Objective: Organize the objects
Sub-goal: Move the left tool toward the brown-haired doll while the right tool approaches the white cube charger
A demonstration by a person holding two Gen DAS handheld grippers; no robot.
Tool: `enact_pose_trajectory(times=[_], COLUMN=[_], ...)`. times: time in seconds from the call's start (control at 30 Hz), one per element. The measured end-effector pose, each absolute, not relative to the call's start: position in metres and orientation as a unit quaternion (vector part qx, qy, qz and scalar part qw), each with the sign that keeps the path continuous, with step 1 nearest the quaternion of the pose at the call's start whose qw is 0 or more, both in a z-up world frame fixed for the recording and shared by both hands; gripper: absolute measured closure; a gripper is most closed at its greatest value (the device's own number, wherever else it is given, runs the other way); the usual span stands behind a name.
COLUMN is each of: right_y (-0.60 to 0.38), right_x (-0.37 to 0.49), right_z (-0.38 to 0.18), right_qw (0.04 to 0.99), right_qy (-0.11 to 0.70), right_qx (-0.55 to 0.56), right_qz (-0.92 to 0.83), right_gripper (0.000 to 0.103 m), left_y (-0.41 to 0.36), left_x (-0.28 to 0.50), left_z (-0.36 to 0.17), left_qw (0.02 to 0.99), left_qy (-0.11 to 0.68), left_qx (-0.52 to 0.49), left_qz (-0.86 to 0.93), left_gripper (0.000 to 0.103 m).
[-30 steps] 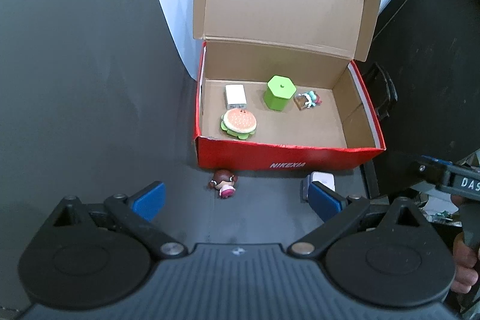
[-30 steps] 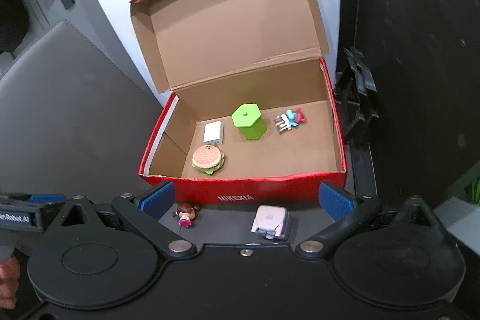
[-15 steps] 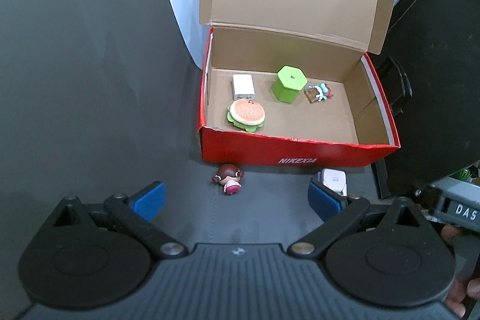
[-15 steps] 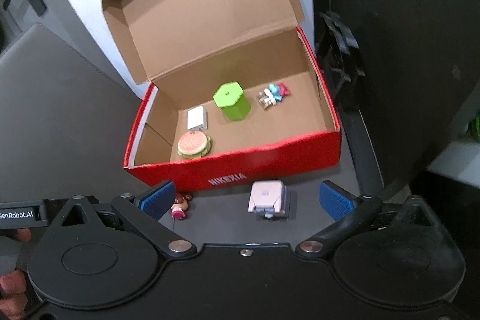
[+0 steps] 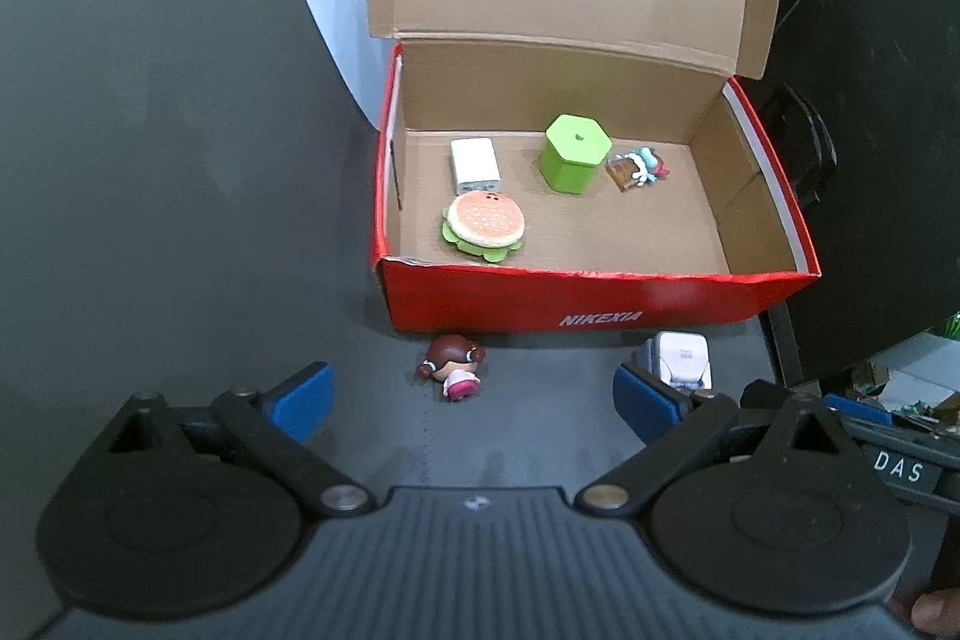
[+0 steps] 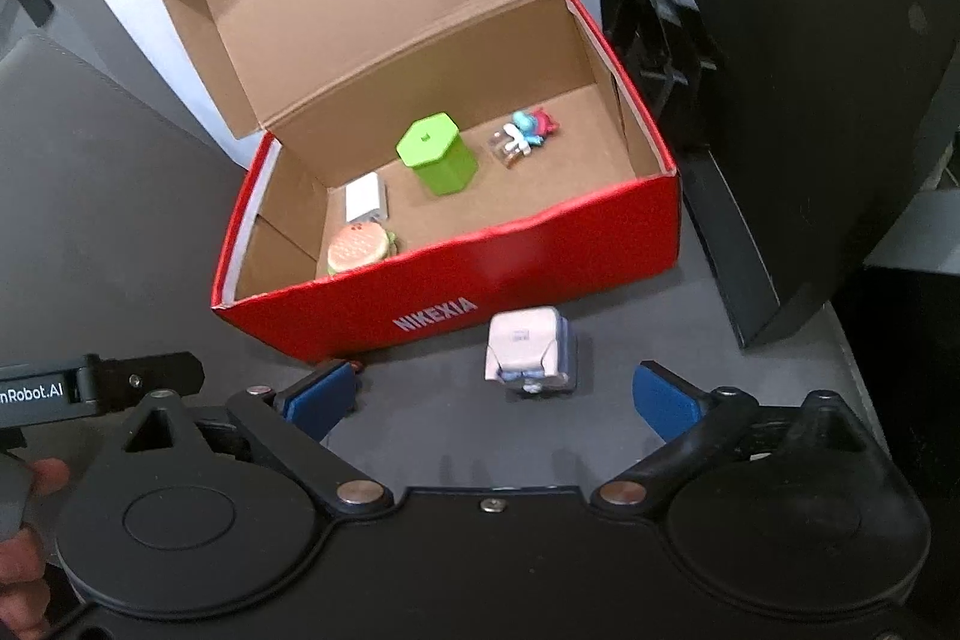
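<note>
- Right wrist view: the right gripper [image 6: 501, 394] hangs empty, fingers spread wide; the pale pink-and-blue cube toy [image 6: 527, 351] sits on the grey surface [image 6: 420, 436] just ahead, roughly centred between them.
- Left wrist view: the left gripper [image 5: 474, 394], equally wide and empty, frames the small brown-haired doll figure [image 5: 451, 369].
- Beyond both lies the open red cardboard shoebox [image 6: 540, 250].

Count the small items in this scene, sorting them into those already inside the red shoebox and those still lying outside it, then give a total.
Inside the red shoebox: 4 (white block, green hexagonal container, burger toy, small multicoloured figure)
Outside, on the dark surface in front: 2 (brown-haired doll, white and blue cube toy)
Total: 6
</note>
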State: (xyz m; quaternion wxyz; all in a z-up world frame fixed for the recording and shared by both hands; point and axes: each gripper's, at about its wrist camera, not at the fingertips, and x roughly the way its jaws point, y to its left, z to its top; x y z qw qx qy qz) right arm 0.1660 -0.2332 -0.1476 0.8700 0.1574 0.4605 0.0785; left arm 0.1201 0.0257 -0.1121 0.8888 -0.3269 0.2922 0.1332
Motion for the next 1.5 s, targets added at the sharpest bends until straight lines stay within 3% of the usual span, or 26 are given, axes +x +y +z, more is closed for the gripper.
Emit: enact_pose_trajectory(times=[0.47, 1.3, 1.5], right_y=[-0.231, -0.218, -0.22], right_x=[0.176, 0.202, 0.209], right_z=[-0.173, -0.212, -0.219], right_qw=[0.867, 0.848, 0.843], right_qy=[0.466, 0.497, 0.504], right_qx=[0.168, 0.176, 0.185], right_qz=[0.055, 0.046, 0.036], right_gripper=[0.012, 0.024, 0.024], left_y=[0.02, 0.01, 0.01], left_x=[0.152, 0.212, 0.224], left_z=[-0.127, -0.161, -0.172], left_qw=[0.882, 0.852, 0.845], left_qy=[0.333, 0.439, 0.46], left_qx=[-0.306, -0.259, -0.24], left_qz=[0.133, 0.12, 0.127], left_gripper=[0.01, 0.045, 0.049])
